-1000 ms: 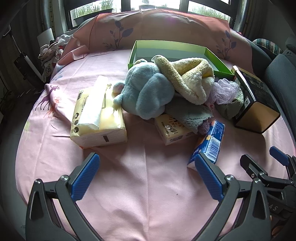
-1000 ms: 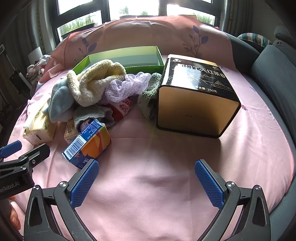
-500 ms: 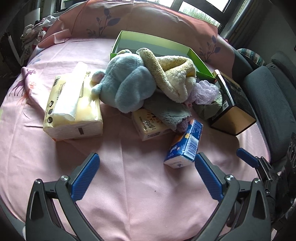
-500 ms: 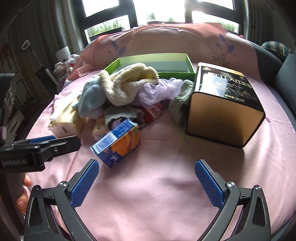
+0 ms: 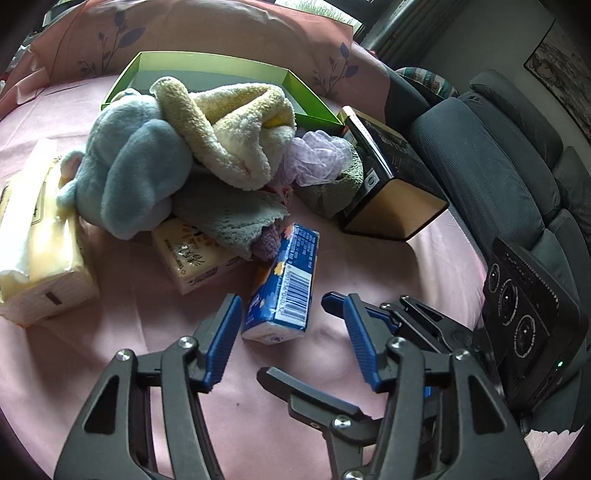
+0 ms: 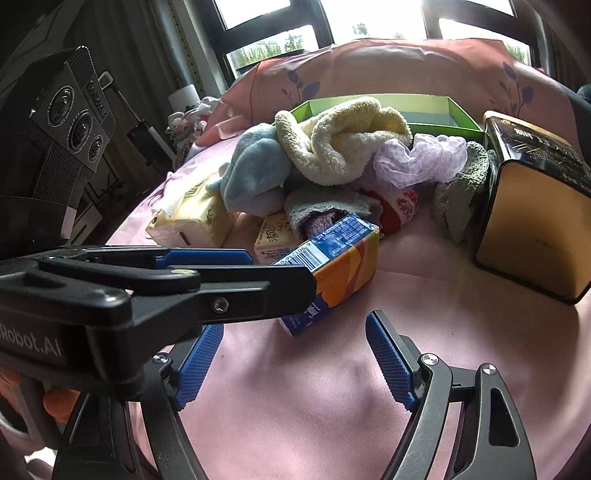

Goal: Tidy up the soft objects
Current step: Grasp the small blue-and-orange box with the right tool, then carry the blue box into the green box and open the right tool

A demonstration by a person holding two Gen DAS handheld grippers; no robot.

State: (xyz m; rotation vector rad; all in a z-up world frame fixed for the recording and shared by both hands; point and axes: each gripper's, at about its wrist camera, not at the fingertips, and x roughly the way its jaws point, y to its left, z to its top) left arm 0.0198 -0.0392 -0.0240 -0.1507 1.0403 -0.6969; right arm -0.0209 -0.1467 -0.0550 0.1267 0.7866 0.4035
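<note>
The left wrist view looks down on the whole heap of soft things and shows a dark upholstered sofa [image 5: 491, 166] at the right, which the right wrist view misses. The right wrist view instead shows tall windows [image 6: 369, 22] behind the bed and the orange side of the blue tissue pack [image 6: 332, 258], seen only as blue with a barcode from the left [image 5: 291, 284].

The left claw [image 5: 291, 339] is spread wide, its ribbed blue pads either side of the near end of the tissue pack without gripping it. The right claw [image 6: 295, 365] is also spread, with nothing between its pads; the left claw's black arm crosses in front of it.

The heap sits mid-bed: a fluffy blue plush toy [image 5: 133, 173], a nubby cream towel [image 5: 229, 129] draped over it, a grey-green cloth [image 5: 229, 214] beneath, a frilly lilac mesh puff [image 5: 317, 155]. A soft yellow tissue packet [image 5: 40, 251] lies to the left, a smaller one [image 5: 192, 258] under the cloth. Behind stands a shallow green cardboard box [image 5: 310, 103]; a rigid black-and-gold tin [image 5: 391, 184] lies to the right.

All rest on a smooth pink bedsheet [image 5: 369, 266], with a leaf-printed pink pillow [image 6: 406, 70] at the back.
</note>
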